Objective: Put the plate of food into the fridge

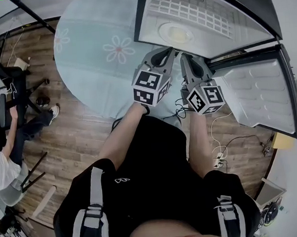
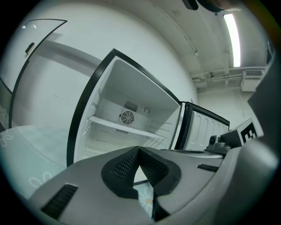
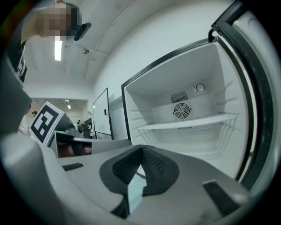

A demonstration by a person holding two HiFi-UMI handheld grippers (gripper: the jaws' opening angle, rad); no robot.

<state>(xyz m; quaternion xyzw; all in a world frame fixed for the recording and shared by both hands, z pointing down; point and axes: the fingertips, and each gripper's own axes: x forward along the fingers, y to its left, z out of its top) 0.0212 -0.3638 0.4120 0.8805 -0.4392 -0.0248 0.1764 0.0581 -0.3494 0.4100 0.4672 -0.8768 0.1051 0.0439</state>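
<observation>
Head view: the plate of food (image 1: pixel 177 34) lies inside the open fridge (image 1: pixel 138 18), just beyond the left gripper (image 1: pixel 168 50) and the right gripper (image 1: pixel 184 57). The plate is probably stiff and breakable, with loose food, so grip it at the rim and keep it level.
Left gripper view: the jaws are closed on nothing, and no plate is visible.
Right gripper view: the same.

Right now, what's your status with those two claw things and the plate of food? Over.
Both shut and empty: left gripper, right gripper. In the open white fridge sits the round pale plate of yellow food. Nothing blocks it.
</observation>
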